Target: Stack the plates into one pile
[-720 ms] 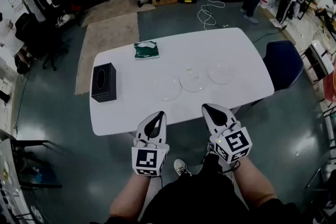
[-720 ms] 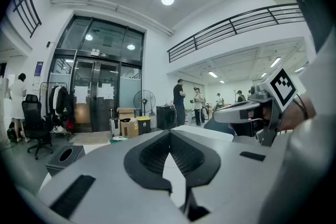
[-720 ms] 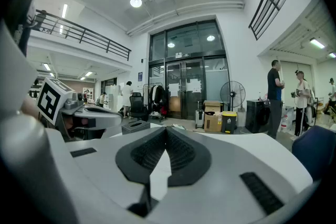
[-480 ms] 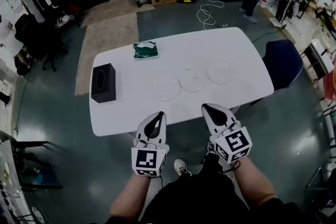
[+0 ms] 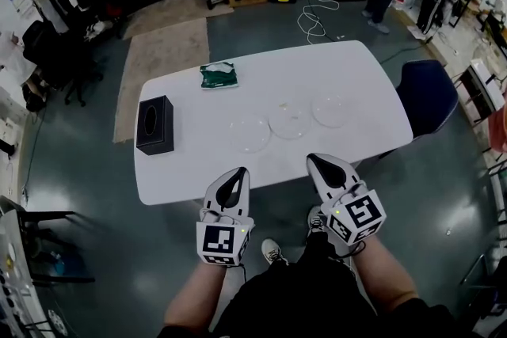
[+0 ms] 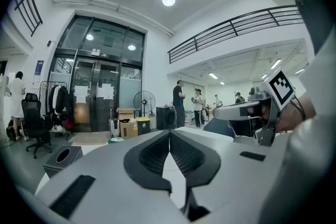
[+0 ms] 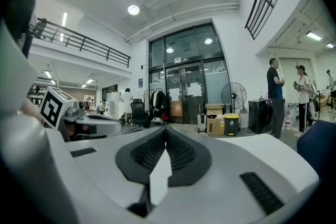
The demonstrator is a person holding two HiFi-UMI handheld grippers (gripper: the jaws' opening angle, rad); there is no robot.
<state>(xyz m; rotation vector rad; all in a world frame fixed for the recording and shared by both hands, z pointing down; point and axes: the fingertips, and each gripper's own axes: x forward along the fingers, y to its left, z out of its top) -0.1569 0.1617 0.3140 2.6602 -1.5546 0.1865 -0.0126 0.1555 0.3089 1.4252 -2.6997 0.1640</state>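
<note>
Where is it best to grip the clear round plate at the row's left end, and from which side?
Probably its near rim, from the person's side. The clear round plate lies flat on the white table, so only the thin edge offers a hold; the middle clear plate crowds its right side. The left claw, now shut, must open first.

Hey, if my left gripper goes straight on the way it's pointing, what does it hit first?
Probably the leftmost clear plate on the white table. The left gripper, jaws together, aims over the near edge toward it, though its height is hard to judge.
</note>
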